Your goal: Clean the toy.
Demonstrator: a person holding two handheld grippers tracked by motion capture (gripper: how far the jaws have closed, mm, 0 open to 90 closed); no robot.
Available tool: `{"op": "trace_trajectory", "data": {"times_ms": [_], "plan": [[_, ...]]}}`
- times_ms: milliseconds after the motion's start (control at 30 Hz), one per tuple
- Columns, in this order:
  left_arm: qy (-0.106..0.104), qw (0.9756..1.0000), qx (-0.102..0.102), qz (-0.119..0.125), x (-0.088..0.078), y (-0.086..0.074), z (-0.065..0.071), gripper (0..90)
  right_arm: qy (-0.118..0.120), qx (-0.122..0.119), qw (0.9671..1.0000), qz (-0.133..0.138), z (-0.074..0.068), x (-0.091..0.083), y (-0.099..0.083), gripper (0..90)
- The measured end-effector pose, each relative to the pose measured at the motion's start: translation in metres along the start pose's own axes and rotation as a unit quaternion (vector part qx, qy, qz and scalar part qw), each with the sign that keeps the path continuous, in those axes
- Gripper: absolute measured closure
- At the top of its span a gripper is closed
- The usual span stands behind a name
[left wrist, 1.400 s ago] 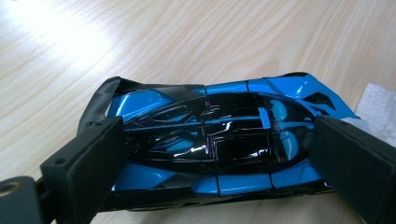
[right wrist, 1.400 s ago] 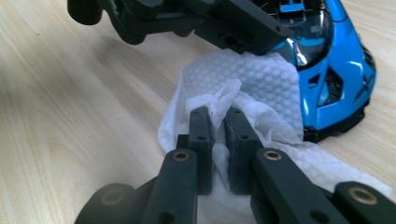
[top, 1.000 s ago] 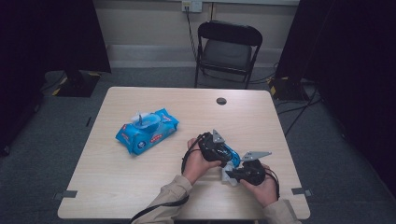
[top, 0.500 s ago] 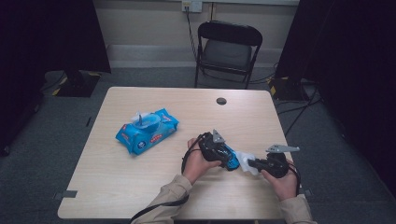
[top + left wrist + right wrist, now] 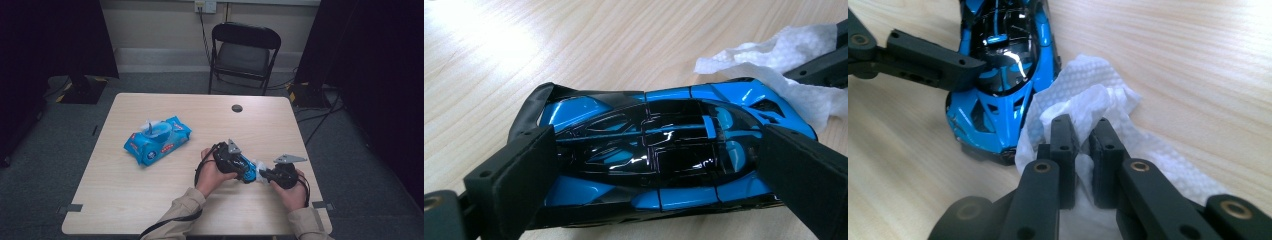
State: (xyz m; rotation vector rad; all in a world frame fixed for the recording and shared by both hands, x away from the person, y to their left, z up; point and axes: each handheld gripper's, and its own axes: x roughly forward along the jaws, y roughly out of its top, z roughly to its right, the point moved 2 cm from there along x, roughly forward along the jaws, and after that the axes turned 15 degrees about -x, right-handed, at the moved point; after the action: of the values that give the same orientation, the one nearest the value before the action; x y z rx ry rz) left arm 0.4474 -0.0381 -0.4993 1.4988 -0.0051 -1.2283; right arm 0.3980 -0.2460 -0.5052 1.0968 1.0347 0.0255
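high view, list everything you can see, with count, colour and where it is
toy car: 1, blue and black, on the table's near right part, between the left claw's jaws
wipe: 1, white, beside the car, pinched in the right claw
wipes pack: 1, blue, left of centre, a wipe sticking up from it
round cap: 1, dark, far side of table
table: 1, light wood
folding chair: 1, black, behind table
left claw: 1, black, shut on the car
right claw: 1, black, shut on the wipe

The toy car is shiny blue and black plastic. The wipe looks soft and bumpy. The table is smooth pale wood.
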Motion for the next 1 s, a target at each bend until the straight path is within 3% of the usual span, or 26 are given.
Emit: {"op": "trace_trajectory", "data": {"times_ms": [1000], "plan": [[0.003,1.0000,0.001,-0.004,0.001,0.000,0.002,1.3,0.056,-0.020,0.9980,-0.023,-0.023,-0.009,-0.001,83.2]]}}
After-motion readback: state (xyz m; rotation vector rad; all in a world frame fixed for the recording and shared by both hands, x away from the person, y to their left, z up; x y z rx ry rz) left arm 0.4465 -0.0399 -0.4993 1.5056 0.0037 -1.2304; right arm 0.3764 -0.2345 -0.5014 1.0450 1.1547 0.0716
